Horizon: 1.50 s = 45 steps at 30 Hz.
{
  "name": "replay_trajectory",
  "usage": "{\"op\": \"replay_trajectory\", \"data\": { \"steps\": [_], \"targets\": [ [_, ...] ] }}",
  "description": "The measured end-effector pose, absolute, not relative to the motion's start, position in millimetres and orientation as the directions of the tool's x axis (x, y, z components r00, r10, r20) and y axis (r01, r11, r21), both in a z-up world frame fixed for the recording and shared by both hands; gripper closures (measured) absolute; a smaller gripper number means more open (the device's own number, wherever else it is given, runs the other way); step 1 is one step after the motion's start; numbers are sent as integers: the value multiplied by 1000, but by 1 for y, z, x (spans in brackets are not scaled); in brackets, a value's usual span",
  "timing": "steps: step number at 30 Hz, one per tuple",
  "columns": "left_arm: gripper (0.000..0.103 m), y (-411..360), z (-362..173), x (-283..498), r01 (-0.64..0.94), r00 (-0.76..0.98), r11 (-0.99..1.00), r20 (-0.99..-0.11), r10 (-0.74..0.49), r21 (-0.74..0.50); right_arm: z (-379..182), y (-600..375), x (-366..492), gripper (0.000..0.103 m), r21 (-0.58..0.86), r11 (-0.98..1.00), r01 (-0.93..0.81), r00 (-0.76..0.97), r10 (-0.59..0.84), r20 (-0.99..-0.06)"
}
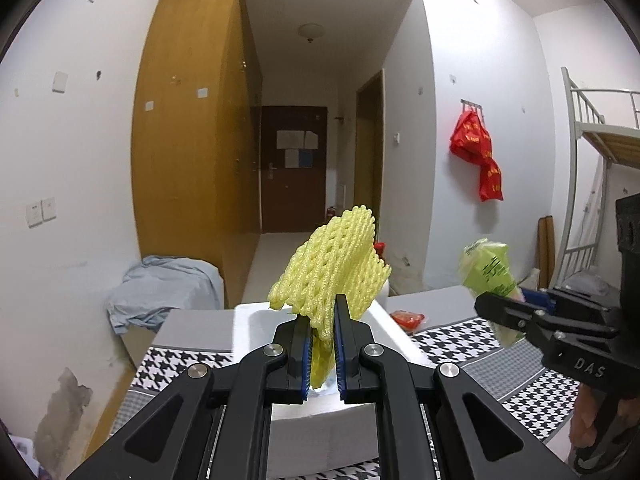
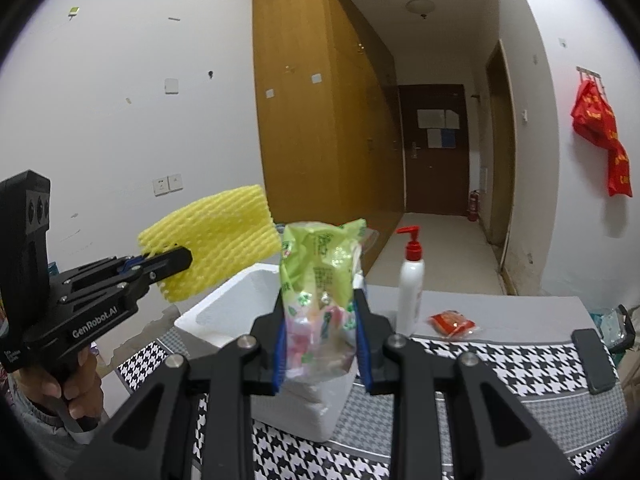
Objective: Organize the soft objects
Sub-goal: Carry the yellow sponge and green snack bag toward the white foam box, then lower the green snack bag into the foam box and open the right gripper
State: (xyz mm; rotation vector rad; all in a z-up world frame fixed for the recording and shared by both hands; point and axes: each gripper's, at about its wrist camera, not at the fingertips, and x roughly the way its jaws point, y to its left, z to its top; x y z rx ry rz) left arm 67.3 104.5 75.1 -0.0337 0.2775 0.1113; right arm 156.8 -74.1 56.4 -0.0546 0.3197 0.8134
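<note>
My left gripper [image 1: 322,312] is shut on a yellow foam net [image 1: 330,268] and holds it up above the white foam box [image 1: 384,320]. It also shows in the right wrist view [image 2: 168,260] with the foam net [image 2: 216,236]. My right gripper [image 2: 320,316] is shut on a green plastic bag [image 2: 320,280] of snacks, held above the foam box [image 2: 228,304]. In the left wrist view the right gripper [image 1: 500,308] holds the green bag [image 1: 486,268] at the right.
The box stands on a table with a houndstooth cloth [image 2: 500,364]. A white pump bottle [image 2: 411,284], a red packet [image 2: 452,323] and a dark flat object [image 2: 592,360] lie on it. A blue-grey cloth [image 1: 164,288] lies at the left.
</note>
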Motion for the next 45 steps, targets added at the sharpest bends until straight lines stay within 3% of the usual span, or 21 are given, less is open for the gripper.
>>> {"op": "replay_trajectory", "data": {
  "steps": [29, 32, 34, 36, 42, 45],
  "targets": [
    [93, 162, 62, 54, -259, 921, 966, -305, 242, -15, 30, 24, 179, 69, 100, 613, -784, 511, 728, -457],
    [93, 160, 63, 57, -259, 921, 966, -306, 242, -17, 28, 28, 182, 58, 95, 618, -781, 515, 722, -463],
    [93, 162, 62, 57, -259, 921, 966, -307, 241, -16, 27, 28, 183, 32, 97, 620, -779, 519, 723, -456],
    [93, 162, 62, 59, -261, 918, 965, -312, 244, -15, 27, 24, 184, 19, 112, 625, -773, 524, 727, -443],
    [93, 163, 60, 65, -262, 914, 965, -326, 240, -24, 30, 15, 184, 7, 136, 618, -774, 518, 742, -426],
    [93, 162, 60, 67, -257, 915, 966, -327, 236, -21, 32, 13, 182, 7, 128, 622, -773, 525, 740, -421]
  ]
}}
